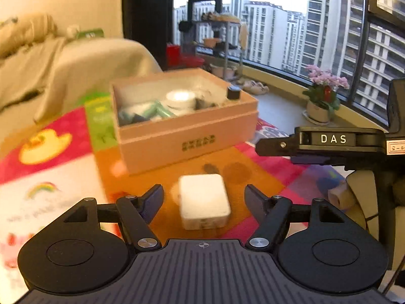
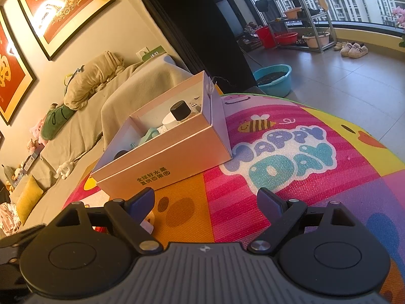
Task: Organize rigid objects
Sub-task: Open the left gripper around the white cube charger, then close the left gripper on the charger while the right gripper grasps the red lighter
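Observation:
A white charger block [image 1: 203,200] lies on the colourful play mat, between the open fingers of my left gripper [image 1: 203,196], which do not touch it. Behind it stands a pink cardboard box [image 1: 187,136] holding a white jar [image 1: 181,98], teal items and a black-capped bottle [image 1: 233,92]. In the right wrist view the same box [image 2: 162,157] sits left of centre, with the black cap [image 2: 180,110] and white jar inside. My right gripper [image 2: 206,202] is open and empty above the mat; a corner of the charger [image 2: 148,225] peeks behind its left finger. The right gripper's body [image 1: 329,144] shows at the right of the left wrist view.
The play mat [image 2: 291,157] covers the floor. A covered sofa [image 2: 106,106] runs along the left. A blue basin [image 2: 273,78], a metal rack [image 2: 301,15] with tubs, slippers [image 2: 353,49] and a potted flower [image 1: 322,96] stand by the windows.

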`<action>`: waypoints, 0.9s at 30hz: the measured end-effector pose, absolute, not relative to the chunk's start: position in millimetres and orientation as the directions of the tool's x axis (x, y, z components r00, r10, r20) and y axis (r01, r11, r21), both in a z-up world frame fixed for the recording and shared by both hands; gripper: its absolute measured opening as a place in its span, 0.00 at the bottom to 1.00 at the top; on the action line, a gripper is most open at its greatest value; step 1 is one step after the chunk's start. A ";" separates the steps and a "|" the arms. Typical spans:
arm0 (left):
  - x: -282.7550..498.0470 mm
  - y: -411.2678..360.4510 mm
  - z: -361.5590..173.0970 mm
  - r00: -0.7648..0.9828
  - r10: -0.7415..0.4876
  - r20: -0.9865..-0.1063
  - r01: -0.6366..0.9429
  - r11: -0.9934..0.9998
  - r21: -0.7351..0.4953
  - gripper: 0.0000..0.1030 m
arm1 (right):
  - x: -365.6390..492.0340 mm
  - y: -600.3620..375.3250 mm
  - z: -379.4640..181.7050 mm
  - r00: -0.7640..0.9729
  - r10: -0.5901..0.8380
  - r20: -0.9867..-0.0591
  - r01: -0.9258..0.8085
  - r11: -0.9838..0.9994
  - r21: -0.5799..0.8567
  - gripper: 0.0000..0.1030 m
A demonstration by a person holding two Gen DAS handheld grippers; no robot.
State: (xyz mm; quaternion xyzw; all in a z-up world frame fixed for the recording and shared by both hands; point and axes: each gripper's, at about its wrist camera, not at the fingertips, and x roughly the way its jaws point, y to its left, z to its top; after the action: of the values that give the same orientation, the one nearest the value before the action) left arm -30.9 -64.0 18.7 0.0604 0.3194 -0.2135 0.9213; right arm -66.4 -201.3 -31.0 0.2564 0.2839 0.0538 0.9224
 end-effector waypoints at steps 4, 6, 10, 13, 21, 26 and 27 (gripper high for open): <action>-13.3 -77.3 1.8 0.684 -0.354 -0.638 0.436 0.899 -0.031 0.74 | -66.8 -201.6 -30.4 0.833 0.244 -0.497 0.045 0.865 0.500 0.86; -8.5 -76.7 -3.5 0.686 -0.347 -0.639 0.423 0.905 -0.038 0.74 | -66.8 -201.2 -30.2 0.832 0.244 -0.498 0.045 0.865 0.500 0.86; -9.7 -65.6 0.3 0.694 -0.355 -0.626 0.421 0.906 -0.047 0.49 | -65.3 -197.3 -28.8 0.827 0.242 -0.507 0.037 0.877 0.479 0.89; -12.5 -50.3 5.3 0.677 -0.390 -0.625 0.422 0.900 -0.105 0.48 | -63.5 -190.4 -27.5 0.819 0.227 -0.527 0.028 0.901 0.432 0.93; -29.7 45.1 26.0 0.815 -0.250 -0.523 0.181 0.967 -0.179 0.48 | -52.7 -163.7 -24.4 0.776 0.173 -0.607 -0.010 0.965 0.262 1.00; -27.5 84.5 8.6 0.799 -0.178 -0.574 0.050 0.972 -0.231 0.48 | -46.3 -147.9 -24.3 0.739 0.116 -0.664 -0.039 0.991 0.129 1.00; -27.5 87.7 4.4 0.795 -0.175 -0.581 0.039 0.970 -0.239 0.48 | -45.2 -142.9 -24.5 0.731 0.098 -0.675 -0.046 0.995 0.094 1.00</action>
State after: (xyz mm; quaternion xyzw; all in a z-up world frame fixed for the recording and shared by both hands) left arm -27.5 87.7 4.4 -0.1080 0.3153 -0.0570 0.9411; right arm -45.2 -142.9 -24.5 0.0352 0.3647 0.0388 0.9296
